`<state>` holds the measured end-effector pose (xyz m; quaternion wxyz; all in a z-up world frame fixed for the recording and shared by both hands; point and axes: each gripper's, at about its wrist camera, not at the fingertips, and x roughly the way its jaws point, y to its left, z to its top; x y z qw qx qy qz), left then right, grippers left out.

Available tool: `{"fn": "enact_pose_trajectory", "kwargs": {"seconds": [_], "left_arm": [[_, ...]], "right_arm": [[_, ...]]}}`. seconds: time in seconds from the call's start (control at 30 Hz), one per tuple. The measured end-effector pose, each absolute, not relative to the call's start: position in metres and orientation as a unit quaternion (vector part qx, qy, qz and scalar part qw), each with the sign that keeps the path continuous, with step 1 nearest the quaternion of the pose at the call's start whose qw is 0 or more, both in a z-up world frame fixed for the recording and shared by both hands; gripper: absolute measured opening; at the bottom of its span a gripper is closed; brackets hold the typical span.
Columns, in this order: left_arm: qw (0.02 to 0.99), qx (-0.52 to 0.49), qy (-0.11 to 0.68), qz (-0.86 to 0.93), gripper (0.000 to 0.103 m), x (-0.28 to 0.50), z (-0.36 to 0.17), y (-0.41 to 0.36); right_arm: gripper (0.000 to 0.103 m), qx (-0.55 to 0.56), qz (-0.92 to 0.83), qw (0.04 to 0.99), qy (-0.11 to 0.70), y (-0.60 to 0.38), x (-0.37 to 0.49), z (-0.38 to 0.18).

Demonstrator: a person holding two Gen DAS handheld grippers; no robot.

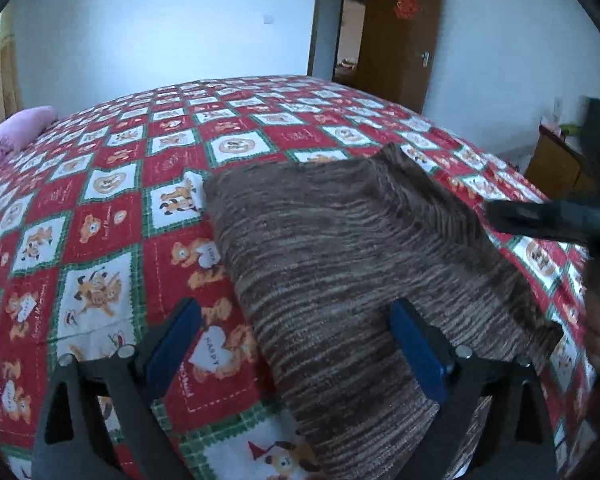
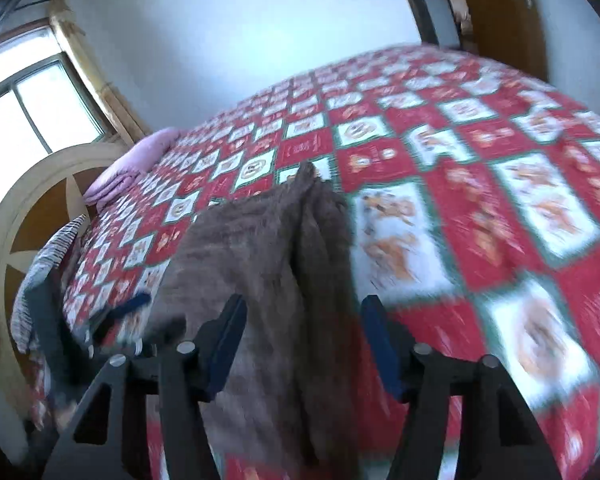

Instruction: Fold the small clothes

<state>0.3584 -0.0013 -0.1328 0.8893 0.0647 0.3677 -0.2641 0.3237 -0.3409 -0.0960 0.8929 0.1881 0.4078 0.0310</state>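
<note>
A brown striped knit garment [image 1: 348, 248] lies folded on the red, white and green patterned bedspread [image 1: 100, 208]. My left gripper [image 1: 296, 344] is open, its blue pads wide apart above the garment's near left edge. In the left wrist view the right gripper's dark body [image 1: 556, 220] hovers by the garment's right edge. In the blurred right wrist view the garment [image 2: 260, 248] lies under my right gripper [image 2: 304, 336], which is open with the cloth between its blue pads, not pinched. The left gripper's blue pad [image 2: 132, 304] shows at the garment's left edge.
A folded pink blanket [image 1: 16, 136] lies at the bed's far left by the cream headboard [image 2: 40, 200]. An open brown door [image 1: 396, 36] and a wooden cabinet [image 1: 556, 164] stand beyond the bed. A window [image 2: 32, 116] is at the left.
</note>
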Motion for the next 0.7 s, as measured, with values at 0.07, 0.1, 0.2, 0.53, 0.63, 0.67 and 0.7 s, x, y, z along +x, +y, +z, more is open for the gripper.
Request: {"fn": "enact_pose_trajectory", "kwargs": {"seconds": [0.07, 0.1, 0.2, 0.53, 0.63, 0.67, 0.7], "left_arm": [[0.886, 0.060, 0.378, -0.261, 0.102, 0.358, -0.140, 0.003], [0.884, 0.055, 0.383, -0.262, 0.102, 0.359, -0.141, 0.005], [0.879, 0.034, 0.393, -0.267, 0.103, 0.363, -0.144, 0.011], [0.872, 0.061, 0.404, -0.270, 0.103, 0.358, -0.149, 0.004], [0.870, 0.047, 0.409, -0.271, 0.103, 0.360, -0.150, 0.009], [0.869, 0.044, 0.410, -0.271, 0.103, 0.361, -0.150, 0.010], [0.869, 0.044, 0.411, -0.271, 0.103, 0.361, -0.150, 0.009]], "right_arm": [[0.059, 0.190, 0.038, 0.885, 0.423, -0.338, 0.353, -0.106], [0.045, 0.196, 0.051, 0.878, 0.433, -0.336, 0.364, -0.113], [0.009, 0.188, 0.055, 0.874, 0.444, -0.329, 0.375, -0.118], [0.015, 0.171, 0.022, 0.883, 0.437, -0.351, 0.367, -0.134], [0.047, 0.150, -0.009, 0.889, 0.432, -0.348, 0.353, -0.117], [0.047, 0.148, -0.003, 0.894, 0.424, -0.346, 0.345, -0.109], [0.047, 0.148, 0.019, 0.898, 0.413, -0.343, 0.330, -0.099]]}}
